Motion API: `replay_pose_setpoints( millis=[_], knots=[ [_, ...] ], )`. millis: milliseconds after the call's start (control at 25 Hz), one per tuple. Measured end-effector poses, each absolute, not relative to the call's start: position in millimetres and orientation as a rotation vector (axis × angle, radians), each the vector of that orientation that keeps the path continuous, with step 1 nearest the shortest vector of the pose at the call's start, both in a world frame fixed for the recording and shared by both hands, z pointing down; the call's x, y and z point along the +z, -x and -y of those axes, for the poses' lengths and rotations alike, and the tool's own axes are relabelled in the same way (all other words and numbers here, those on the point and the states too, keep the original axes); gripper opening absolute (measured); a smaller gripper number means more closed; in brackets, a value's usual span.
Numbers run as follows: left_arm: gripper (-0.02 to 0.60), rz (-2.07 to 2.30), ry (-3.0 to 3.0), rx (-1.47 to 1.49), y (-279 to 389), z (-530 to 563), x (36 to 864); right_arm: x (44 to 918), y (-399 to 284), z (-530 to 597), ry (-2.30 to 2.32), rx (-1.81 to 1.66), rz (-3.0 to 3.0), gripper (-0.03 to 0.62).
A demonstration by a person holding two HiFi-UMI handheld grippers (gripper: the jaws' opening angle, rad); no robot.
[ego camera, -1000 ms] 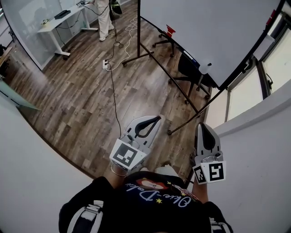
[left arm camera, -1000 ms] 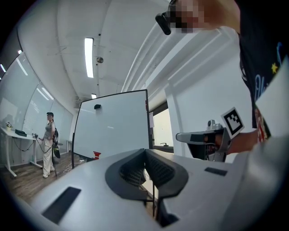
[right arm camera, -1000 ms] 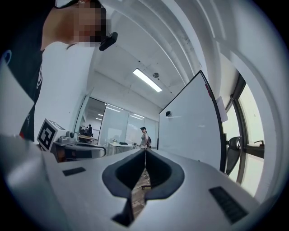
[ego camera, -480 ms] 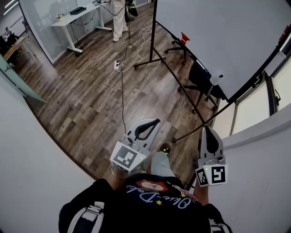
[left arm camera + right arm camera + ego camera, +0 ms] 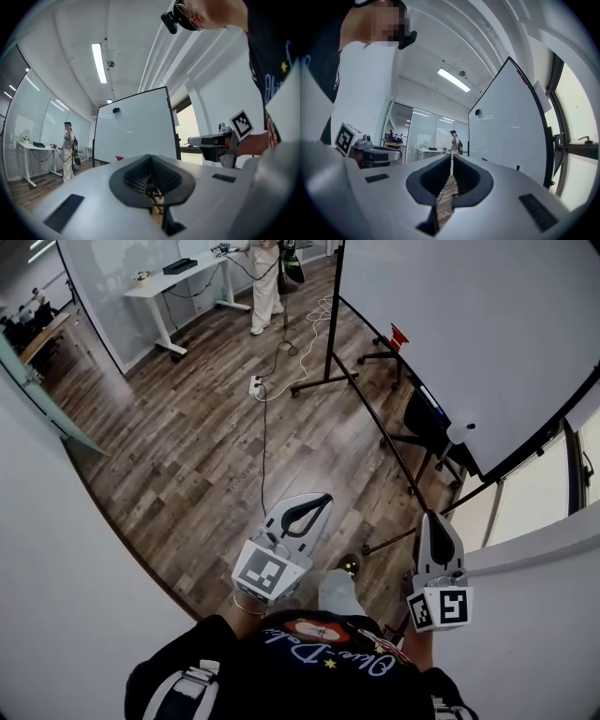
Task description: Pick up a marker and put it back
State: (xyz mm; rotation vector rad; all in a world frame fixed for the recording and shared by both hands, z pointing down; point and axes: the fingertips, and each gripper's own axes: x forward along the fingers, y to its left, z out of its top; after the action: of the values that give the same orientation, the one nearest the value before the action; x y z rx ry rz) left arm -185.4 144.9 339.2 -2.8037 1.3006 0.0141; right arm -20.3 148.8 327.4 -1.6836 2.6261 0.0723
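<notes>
You hold your left tool (image 5: 322,500) and right tool (image 5: 434,518) shut, empty and level, aimed toward the whiteboard (image 5: 469,324), probably to fetch a marker.

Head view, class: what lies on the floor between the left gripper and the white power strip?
A black cable on bare wood floor, running from the power strip toward the left gripper; head view shows it.

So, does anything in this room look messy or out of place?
Only the wiring: a power strip lies loose on the wooden floor, with a black cable trailing from it across the open walkway. Nothing looks spilled or broken.
</notes>
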Motion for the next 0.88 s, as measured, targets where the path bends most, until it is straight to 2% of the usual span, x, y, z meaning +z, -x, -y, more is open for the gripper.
replay_pose_setpoints(
  millis=[560,880],
  knots=[
    [0.004,-1.203,2.856,-0.084,129.0,-56.8,358.2,350.2,-27.8,-67.7,1.720,0.022,-2.598,0.003],
    [0.003,-1.216,2.861,-0.041,109.4,-11.0,346.5,346.8,-52.2,-24.3,1.707,0.039,-2.595,0.029]
  ],
)
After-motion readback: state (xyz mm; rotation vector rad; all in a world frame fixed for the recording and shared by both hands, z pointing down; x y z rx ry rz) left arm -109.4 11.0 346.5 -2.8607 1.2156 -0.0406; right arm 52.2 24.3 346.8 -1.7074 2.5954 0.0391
